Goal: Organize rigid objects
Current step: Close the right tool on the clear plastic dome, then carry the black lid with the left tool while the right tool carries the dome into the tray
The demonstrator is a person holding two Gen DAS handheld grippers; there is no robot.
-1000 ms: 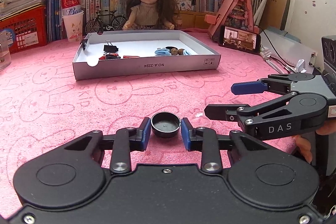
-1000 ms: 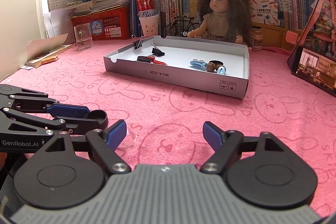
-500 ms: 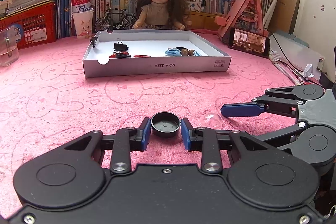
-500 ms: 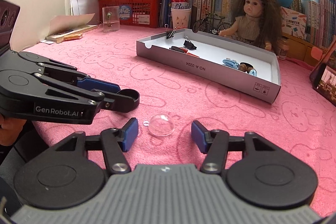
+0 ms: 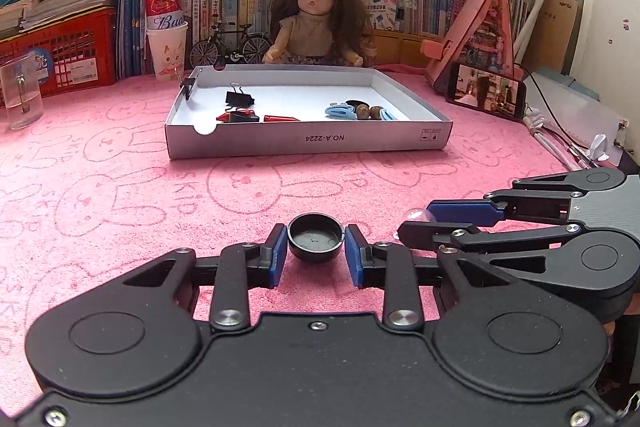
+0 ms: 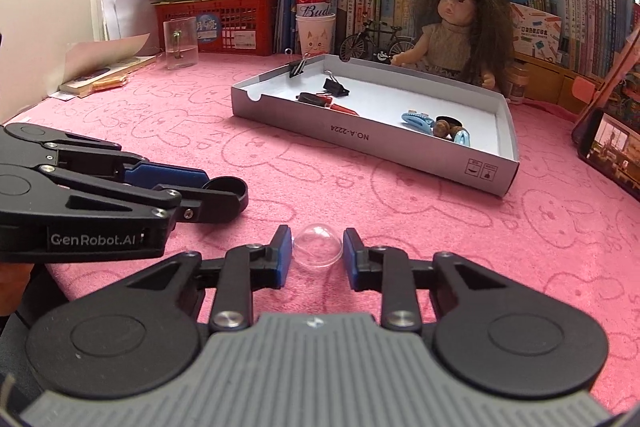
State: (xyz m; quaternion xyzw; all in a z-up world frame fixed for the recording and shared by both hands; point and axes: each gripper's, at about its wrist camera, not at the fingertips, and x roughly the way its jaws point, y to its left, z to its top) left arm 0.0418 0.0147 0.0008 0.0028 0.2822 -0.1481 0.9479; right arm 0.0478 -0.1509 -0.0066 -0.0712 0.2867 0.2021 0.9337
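Observation:
A small black round cap (image 5: 315, 242) sits on the pink cloth, and my left gripper (image 5: 316, 247) is shut on it, one blue pad on each side. In the right wrist view the same left gripper (image 6: 224, 191) holds the cap (image 6: 226, 190) at the left. A clear plastic dome (image 6: 317, 242) lies between the pads of my right gripper (image 6: 316, 247). Its jaws are closing and stand just off the dome's sides. From the left wrist view the dome (image 5: 416, 215) peeks out at the tips of the right gripper (image 5: 418, 225).
A shallow white cardboard tray (image 5: 308, 143) stands further back with binder clips (image 5: 239, 99), red pieces, blue hair clips (image 5: 339, 111) and nuts inside. Behind it sit a doll (image 5: 316, 23), a model bicycle and books. A phone (image 5: 486, 95) leans at the right, a glass mug (image 5: 20, 95) at the left.
The right gripper slid in beside the left one, and its wide jaws narrowed around the clear dome. The left gripper kept still with the black cap in its grip.

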